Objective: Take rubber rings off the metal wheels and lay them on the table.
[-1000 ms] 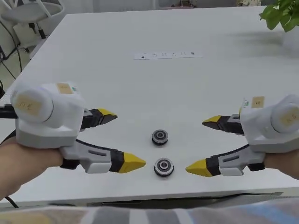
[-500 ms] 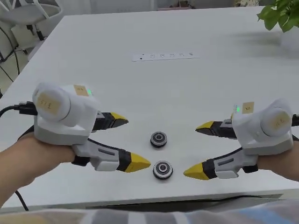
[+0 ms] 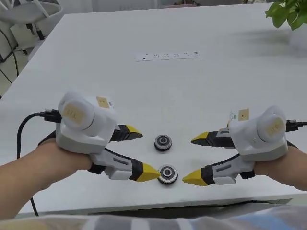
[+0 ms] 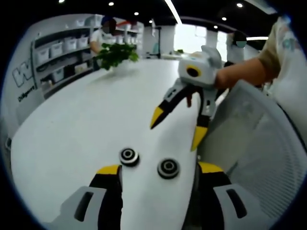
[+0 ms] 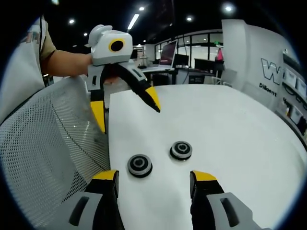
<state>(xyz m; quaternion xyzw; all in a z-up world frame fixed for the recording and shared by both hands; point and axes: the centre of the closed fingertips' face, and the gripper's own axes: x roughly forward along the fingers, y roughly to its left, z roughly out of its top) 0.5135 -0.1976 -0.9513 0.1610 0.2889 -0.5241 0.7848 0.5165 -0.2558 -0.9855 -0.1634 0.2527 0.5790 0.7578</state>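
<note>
Two wide open tools, my left tool and right tool, hold nothing. Between their near tips lies the near wheel on the table, rubber ring on. I should pinch it tight, then peel. The far wheel sits just behind.

Likely an office (glass-walled): monitor, storage shelves, ceiling spotlights.

A white socket strip lies flat, well beyond the middle. A leafy green plant stands at the far right, a white chair off the far left. Shelves with bins line a wall. A grey mesh chair back stands close by.
</note>
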